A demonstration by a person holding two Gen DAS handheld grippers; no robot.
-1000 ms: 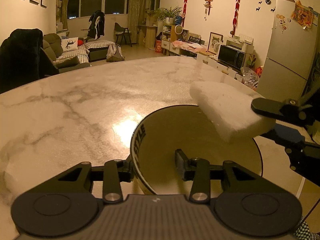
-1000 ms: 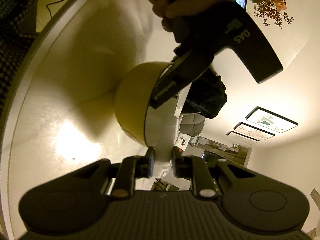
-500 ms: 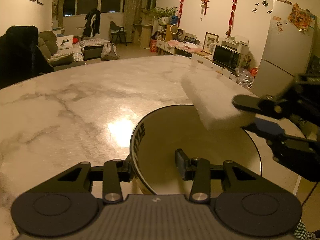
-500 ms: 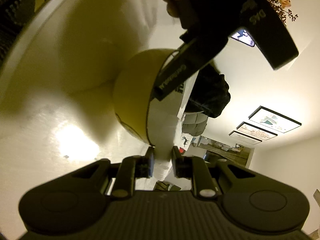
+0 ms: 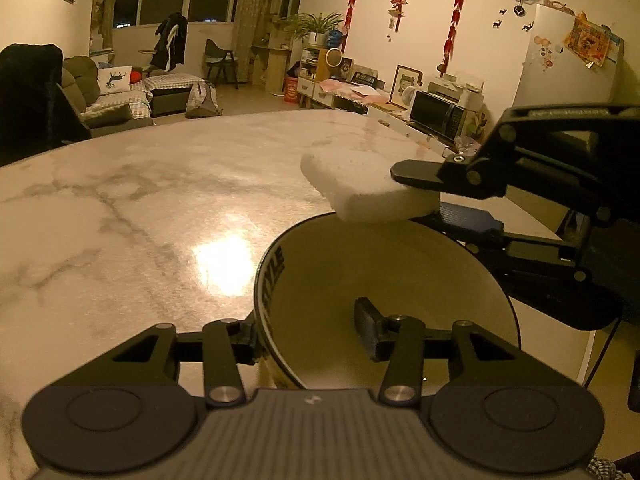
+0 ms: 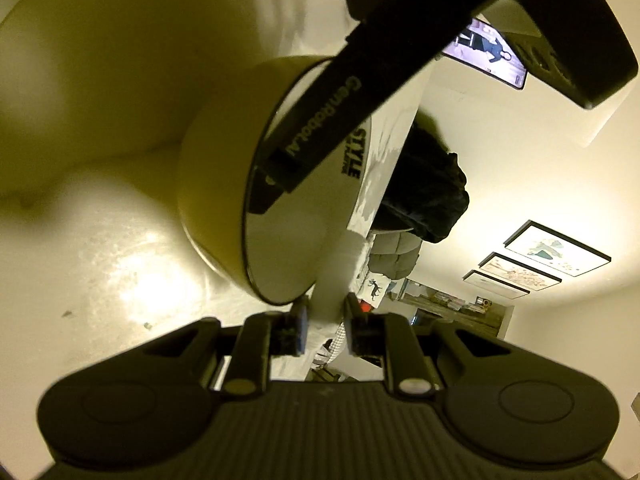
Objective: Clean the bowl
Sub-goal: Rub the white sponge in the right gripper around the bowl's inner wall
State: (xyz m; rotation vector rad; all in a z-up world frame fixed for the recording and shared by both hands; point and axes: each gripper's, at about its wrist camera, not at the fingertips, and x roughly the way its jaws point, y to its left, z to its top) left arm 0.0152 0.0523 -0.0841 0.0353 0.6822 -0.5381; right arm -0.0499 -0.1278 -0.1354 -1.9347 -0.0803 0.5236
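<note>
Left wrist view, from left to right: a dark sofa [image 5: 100,96] with a deer-print cushion stands beyond the marble table [image 5: 140,208], whose top carries a bright lamp glare. Nearer, the left gripper [image 5: 310,330] pinches the near rim of the white bowl [image 5: 384,280], one finger outside against the wall with the "STYLE" lettering, the other inside the bowl. The bowl sits at the table's right part, close to its edge. Over the bowl's far rim hangs a white sponge [image 5: 364,184], clamped flat between the fingers of the right gripper [image 5: 424,196], which reaches in from the right. I cannot tell whether the sponge touches the rim. Farther right stand a microwave [image 5: 438,114] and a pale fridge [image 5: 568,64].

Right wrist view, rolled on its side: the table top [image 6: 100,240] fills the left, then the bowl [image 6: 216,200] with its black-edged rim facing right. The black left gripper body marked "GenRobot.AI" crosses the bowl's mouth. Low in the middle, the right gripper [image 6: 323,324] squeezes the sponge [image 6: 330,300], just beside the bowl's rim. Framed pictures [image 6: 536,260] hang at far right.
</note>
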